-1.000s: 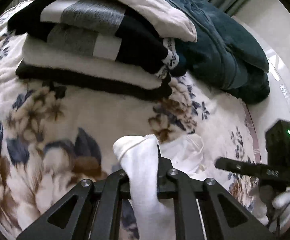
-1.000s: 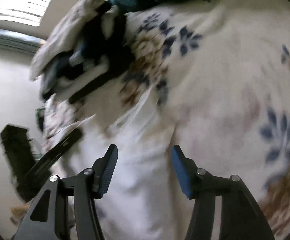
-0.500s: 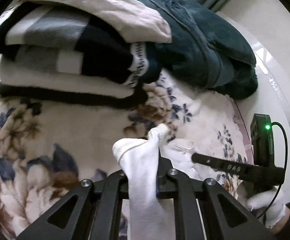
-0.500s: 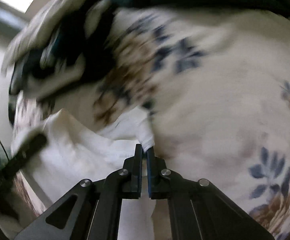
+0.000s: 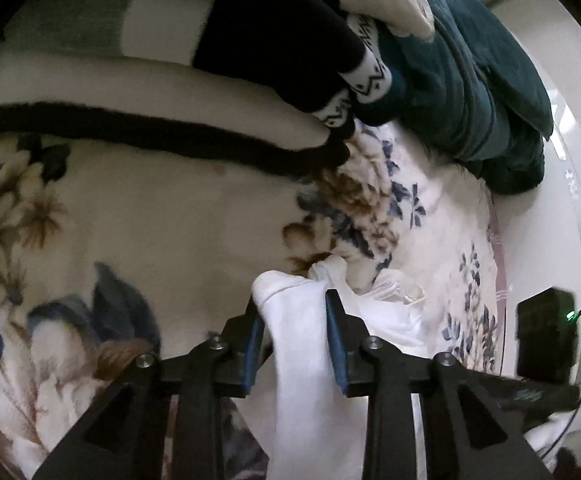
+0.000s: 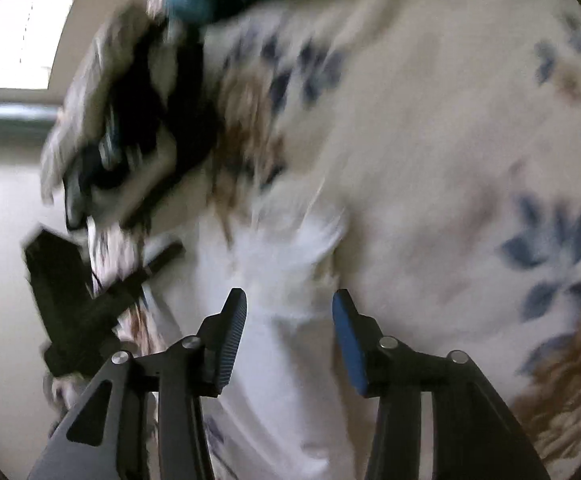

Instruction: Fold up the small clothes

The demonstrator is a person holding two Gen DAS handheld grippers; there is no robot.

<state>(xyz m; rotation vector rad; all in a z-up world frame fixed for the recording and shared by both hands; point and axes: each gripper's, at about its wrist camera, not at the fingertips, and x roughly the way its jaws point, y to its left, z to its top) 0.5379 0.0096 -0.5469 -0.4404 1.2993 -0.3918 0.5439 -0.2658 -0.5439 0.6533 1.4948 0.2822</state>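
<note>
White cloth, a small garment (image 5: pixel 310 360), lies on the floral blanket (image 5: pixel 150 220), and the two cameras give it very differently: the left wrist view is sharp and shows a rolled, bunched edge humped up between the fingers, with flatter creased folds trailing off to the right, while the right wrist view (image 6: pixel 286 320) is smeared with motion and shows only a pale spread of fabric running away from the camera. Only the left view makes out the stack of folded clothes (image 5: pixel 170 60) clearly, black, grey and cream layers with a patterned cuff, and the dark teal garment (image 5: pixel 470 80) heaped beside it; in the right view these are a dark blur at the upper left. The left gripper (image 5: pixel 295 334) stands parted, its blue pads (image 5: pixel 335 340) either side of the raised fold and not pinching it, so the cloth sits loose between them. The right gripper (image 6: pixel 288 338) is likewise spread wide over the white fabric, gripping nothing. Each view catches the other tool at its edge: a black body with a green light (image 5: pixel 546 336) low on the right in one, a black block and finger (image 6: pixel 74 300) on the left in the other.
</note>
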